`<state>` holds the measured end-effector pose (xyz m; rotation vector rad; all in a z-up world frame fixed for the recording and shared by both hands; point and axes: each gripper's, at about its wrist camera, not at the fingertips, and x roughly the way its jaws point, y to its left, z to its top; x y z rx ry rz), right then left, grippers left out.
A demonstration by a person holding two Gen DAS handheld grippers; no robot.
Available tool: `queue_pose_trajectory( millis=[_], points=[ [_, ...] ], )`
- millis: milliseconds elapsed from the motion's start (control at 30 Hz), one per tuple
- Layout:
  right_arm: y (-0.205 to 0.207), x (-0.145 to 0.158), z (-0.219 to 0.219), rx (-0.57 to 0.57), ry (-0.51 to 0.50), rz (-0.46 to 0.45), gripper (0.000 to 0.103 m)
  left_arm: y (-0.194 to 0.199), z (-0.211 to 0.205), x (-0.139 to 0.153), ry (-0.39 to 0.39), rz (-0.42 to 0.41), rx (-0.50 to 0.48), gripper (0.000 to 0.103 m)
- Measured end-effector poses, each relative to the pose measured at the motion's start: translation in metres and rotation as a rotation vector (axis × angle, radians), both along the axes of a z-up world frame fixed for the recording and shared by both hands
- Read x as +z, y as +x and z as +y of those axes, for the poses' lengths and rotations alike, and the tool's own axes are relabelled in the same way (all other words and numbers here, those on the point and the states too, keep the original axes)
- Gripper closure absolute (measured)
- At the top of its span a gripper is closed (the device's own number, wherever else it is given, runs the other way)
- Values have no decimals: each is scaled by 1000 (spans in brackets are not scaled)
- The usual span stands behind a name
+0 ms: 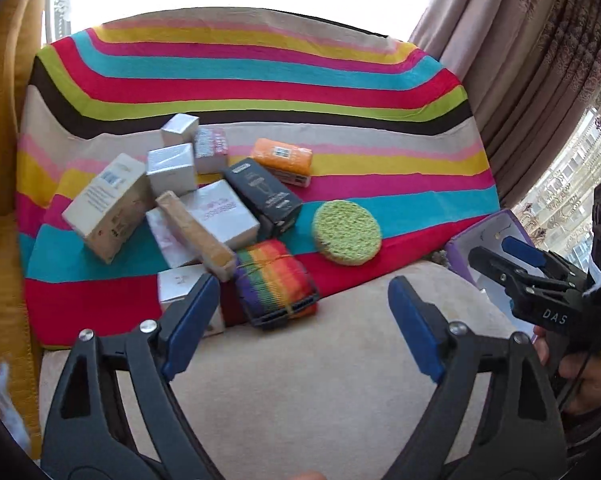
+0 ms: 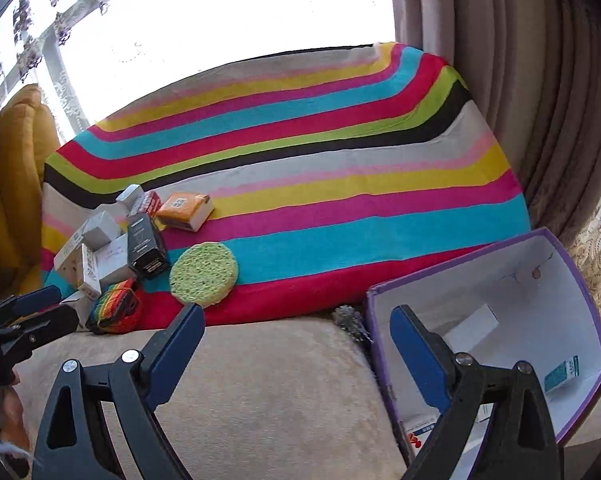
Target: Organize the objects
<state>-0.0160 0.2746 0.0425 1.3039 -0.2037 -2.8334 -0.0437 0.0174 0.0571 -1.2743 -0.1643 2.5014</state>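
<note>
A pile of small boxes lies on a striped blanket [image 1: 260,80]: a black box [image 1: 264,192], an orange box [image 1: 284,160], a long tan box [image 1: 196,236] and several silver and white ones. A rainbow-striped bundle [image 1: 276,284] and a round green sponge [image 1: 346,232] lie at the pile's near right. My left gripper [image 1: 302,292] stands open and empty just in front of the bundle. My right gripper [image 2: 296,316] is open and empty over the beige cushion, its right finger in front of a purple box [image 2: 540,300]. That box holds a white carton [image 2: 472,322] and a teal-labelled one [image 2: 560,372].
The beige cushion [image 2: 260,392] spreads in front of the blanket. A yellow cushion [image 1: 4,160] stands at the left. Curtains [image 2: 520,100] hang at the right behind the purple box. A hand [image 1: 580,376] holds the right gripper [image 1: 492,248] at the left wrist view's right edge.
</note>
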Motion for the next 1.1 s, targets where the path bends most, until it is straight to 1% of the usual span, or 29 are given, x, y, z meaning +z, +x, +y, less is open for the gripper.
queue_pose_trajectory(
  millis=[100,167,233,300,467,533,600,633,667,700,733,767,800,900,1100],
  points=[
    [-16,1,-50,143,27,-12,8,-13,-58,-5,-25,-21,113,19],
    [-27,1,-82,224,41,-19,8,-25,-86,-11,-45,-42,143,19],
    [-38,0,-114,301,55,-27,8,-39,-104,-18,-83,-60,168,19],
    [-48,-1,-143,364,79,-27,9,-54,-114,-25,-112,-83,168,19],
    [-74,-10,-196,465,128,-51,19,-89,-123,-41,-193,-123,117,18],
    [-84,-14,-209,483,136,-69,22,-100,-121,-47,-201,-132,86,18],
    [-92,-20,-219,505,148,-79,24,-109,-122,-55,-205,-150,95,18],
    [-96,-23,-224,511,157,-88,29,-112,-122,-58,-208,-152,109,18],
    [-99,-27,-227,517,163,-96,36,-114,-121,-61,-208,-153,114,18],
    [-102,-30,-230,523,165,-105,40,-114,-120,-63,-203,-150,109,23],
    [-105,-34,-233,525,167,-117,55,-113,-118,-65,-197,-148,96,35],
    [-107,-37,-233,527,162,-129,75,-111,-115,-66,-203,-147,89,38],
    [-108,-40,-233,533,152,-139,85,-110,-113,-66,-215,-137,90,41],
    [-103,-41,-231,534,144,-125,86,-102,-112,-61,-226,-109,108,42],
    [-87,-27,-221,482,152,-30,86,-74,-119,-43,-221,-49,222,45]
  ],
)
